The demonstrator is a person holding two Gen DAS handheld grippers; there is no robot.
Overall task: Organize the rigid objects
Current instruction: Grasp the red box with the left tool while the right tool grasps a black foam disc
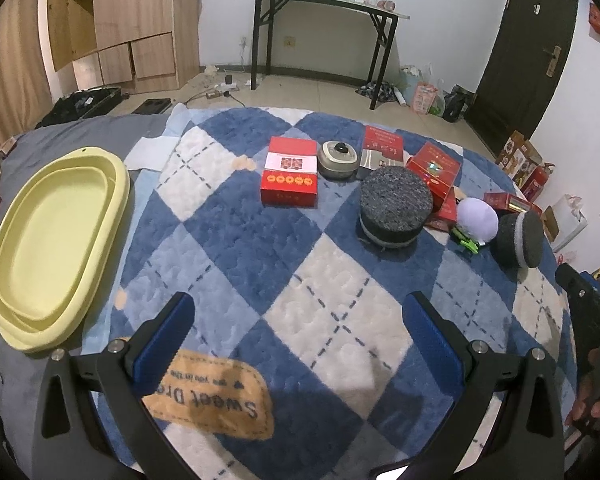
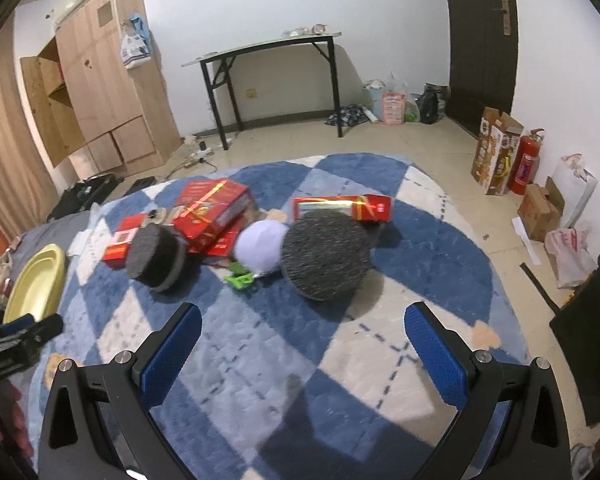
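Note:
Several objects lie on a blue and white checked rug (image 1: 260, 240): a red box (image 1: 290, 176), a small round tin (image 1: 337, 159), more red boxes (image 1: 434, 166), a dark grey felt disc (image 1: 396, 206), a pale purple ball (image 1: 478, 218) and a second grey disc (image 1: 518, 240). A yellow oval tray (image 1: 56, 248) sits at the left. My left gripper (image 1: 300, 340) is open and empty above the rug. My right gripper (image 2: 304, 344) is open and empty, just short of the near grey disc (image 2: 326, 254), purple ball (image 2: 262, 246) and red boxes (image 2: 214, 208).
A green clip (image 2: 240, 278) lies by the ball. Beyond the rug stand a black-legged table (image 2: 268, 64), a wooden wardrobe (image 2: 96, 80), a dark door (image 2: 482, 36), a fire extinguisher (image 2: 526, 162) and cardboard boxes (image 2: 496, 152). The other gripper shows at the left edge (image 2: 16, 340).

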